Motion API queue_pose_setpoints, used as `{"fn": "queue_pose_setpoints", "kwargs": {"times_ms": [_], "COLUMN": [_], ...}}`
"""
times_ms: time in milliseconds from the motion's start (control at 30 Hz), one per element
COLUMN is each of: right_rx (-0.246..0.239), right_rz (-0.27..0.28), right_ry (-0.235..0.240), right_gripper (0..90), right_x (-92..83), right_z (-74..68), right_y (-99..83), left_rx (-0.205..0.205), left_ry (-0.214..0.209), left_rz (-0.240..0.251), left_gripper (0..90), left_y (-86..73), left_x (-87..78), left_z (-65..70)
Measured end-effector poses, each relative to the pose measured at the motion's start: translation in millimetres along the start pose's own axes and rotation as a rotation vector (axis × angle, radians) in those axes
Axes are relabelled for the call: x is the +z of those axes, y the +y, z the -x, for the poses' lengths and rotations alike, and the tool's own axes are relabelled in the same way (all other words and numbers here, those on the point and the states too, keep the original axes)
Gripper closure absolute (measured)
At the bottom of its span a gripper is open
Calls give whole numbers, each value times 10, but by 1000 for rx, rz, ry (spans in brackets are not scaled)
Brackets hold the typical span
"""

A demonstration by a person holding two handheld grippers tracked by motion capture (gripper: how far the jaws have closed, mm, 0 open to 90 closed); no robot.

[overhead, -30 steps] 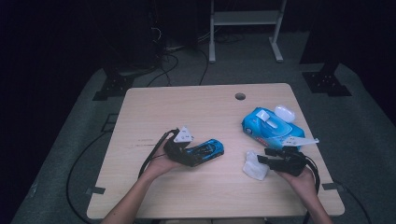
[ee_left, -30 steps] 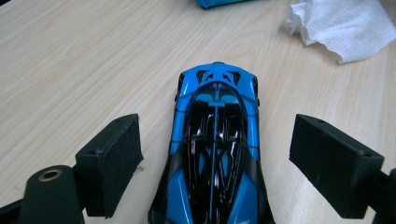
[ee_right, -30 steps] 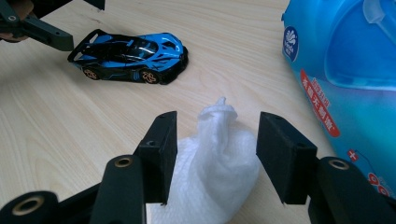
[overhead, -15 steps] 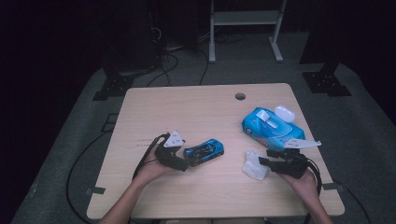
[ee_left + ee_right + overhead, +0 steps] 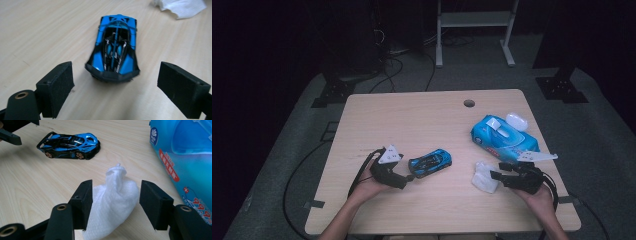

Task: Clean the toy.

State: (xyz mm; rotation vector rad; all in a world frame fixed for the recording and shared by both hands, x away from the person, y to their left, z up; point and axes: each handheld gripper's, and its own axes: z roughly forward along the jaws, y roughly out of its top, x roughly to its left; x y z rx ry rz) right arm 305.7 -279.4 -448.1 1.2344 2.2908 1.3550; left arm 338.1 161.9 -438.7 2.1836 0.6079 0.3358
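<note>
Left gripper point(image 5: 404, 178) backed off the small blue-and-black toy car point(image 5: 430, 162), jaws opening, car lengthwise just ahead; right gripper point(image 5: 497, 175) loosening around the crumpled white wipe point(image 5: 485, 177).

dim room, lit tabletop, slight motion blur

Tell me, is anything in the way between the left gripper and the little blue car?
Nothing visible. The left gripper has just been opening, and the toy car sits just ahead of its jaws on bare table. The white wipe lies beyond the car.
</note>
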Motion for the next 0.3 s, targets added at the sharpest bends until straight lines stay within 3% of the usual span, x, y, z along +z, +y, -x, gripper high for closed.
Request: {"fn": "queue_pose_setpoints", "kwargs": {"times_ms": [200, 300], "right_rx": [0, -4], "right_rz": [0, 2], "right_ry": [5, 5], "right_gripper": [420, 419], "right_x": [-1, -2], "right_z": [-13, -16], "right_y": [-25, -28], "left_rx": [3, -18], "left_ry": [-1, -8], "left_rz": [-1, 17], "left_gripper": [113, 106], "left_y": [-94, -145], "left_x": [-54, -87], "left_z": [63, 88]}}
